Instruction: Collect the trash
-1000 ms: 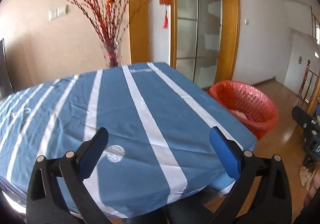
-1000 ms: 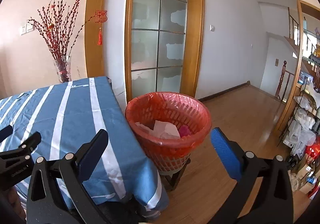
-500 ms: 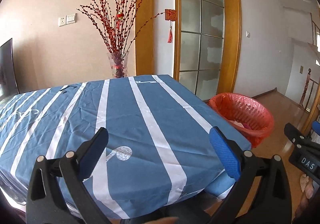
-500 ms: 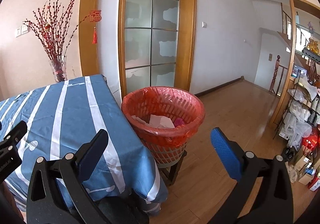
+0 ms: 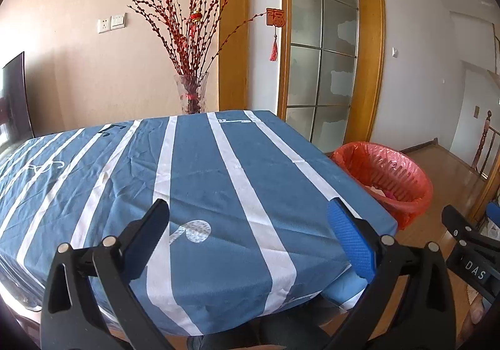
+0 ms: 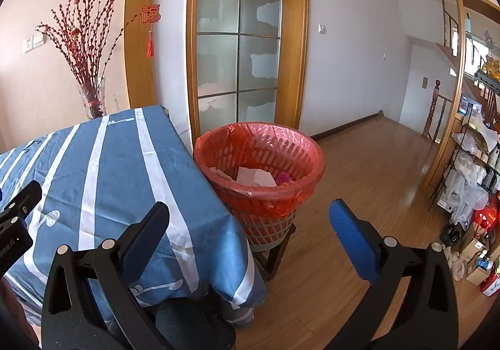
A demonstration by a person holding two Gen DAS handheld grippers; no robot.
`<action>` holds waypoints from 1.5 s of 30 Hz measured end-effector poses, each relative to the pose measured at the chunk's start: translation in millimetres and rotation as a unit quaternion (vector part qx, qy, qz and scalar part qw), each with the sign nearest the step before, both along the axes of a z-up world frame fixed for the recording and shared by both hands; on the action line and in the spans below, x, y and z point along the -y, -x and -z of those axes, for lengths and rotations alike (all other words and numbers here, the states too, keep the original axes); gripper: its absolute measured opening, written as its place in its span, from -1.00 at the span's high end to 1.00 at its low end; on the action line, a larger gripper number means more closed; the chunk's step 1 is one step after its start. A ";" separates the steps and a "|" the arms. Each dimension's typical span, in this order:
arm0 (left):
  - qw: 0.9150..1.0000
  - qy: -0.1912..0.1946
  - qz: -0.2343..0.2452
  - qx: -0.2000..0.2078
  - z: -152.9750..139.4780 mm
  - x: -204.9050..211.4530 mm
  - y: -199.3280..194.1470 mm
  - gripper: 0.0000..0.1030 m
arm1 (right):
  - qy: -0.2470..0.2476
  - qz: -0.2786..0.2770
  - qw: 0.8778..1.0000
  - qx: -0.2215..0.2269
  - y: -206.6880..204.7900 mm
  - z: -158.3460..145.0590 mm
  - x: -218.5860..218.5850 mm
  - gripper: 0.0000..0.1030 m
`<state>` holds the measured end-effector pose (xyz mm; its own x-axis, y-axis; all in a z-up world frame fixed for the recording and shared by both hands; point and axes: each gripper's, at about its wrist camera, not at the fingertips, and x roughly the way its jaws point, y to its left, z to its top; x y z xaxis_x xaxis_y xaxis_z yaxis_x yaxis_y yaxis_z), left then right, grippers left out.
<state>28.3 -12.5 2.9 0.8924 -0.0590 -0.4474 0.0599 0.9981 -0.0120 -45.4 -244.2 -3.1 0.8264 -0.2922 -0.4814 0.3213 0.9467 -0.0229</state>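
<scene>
From your left wrist camera, your left gripper (image 5: 250,234) hangs over the near edge of the surface (image 5: 200,181), fingers (image 5: 350,240) spread wide apart with nothing between them. Compared with a second ago the view has tipped upward: the vase of red branches (image 5: 191,68) and the wall switches (image 5: 112,22) now sit fully in frame, and more of the blue and white striped cloth stretches ahead of you. The trash basket (image 5: 403,175) with its red liner stands just beside the far right corner of the surface, lower in the frame than before, with a bit of white and pink trash showing inside. Your right gripper (image 5: 468,253) has come into sight at the right edge. From your right wrist camera, your right gripper (image 6: 250,234) also has its fingers (image 6: 353,237) wide apart and empty, held off the corner of the surface (image 6: 103,168) above the wooden floor (image 6: 368,200). The trash basket (image 6: 259,175) sits on a low dark stand, touching the hanging cloth; it has slid higher in frame over the last second. White paper (image 6: 254,176) and something pink (image 6: 282,176) lie in it. Your left gripper (image 6: 15,218) shows at the left edge.
</scene>
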 end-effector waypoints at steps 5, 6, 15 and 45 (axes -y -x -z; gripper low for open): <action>1.000 0.000 0.000 0.000 0.2 -0.6 0.4 -0.92 | -0.002 0.000 1.000 -0.004 -0.7 0.7 -0.7 -0.97; 1.000 0.001 0.000 -0.001 0.5 -0.6 0.4 -0.92 | -0.002 0.000 1.000 -0.005 -0.8 1.0 -0.6 -0.97; 1.000 0.005 -0.002 -0.009 1.9 -1.7 -0.3 -0.92 | -0.010 0.002 1.000 -0.013 -2.7 3.5 -0.1 -0.97; 1.000 0.005 -0.007 -0.008 1.0 -4.1 0.5 -0.92 | -0.012 -0.007 1.000 -0.017 -3.6 5.6 -3.0 -0.97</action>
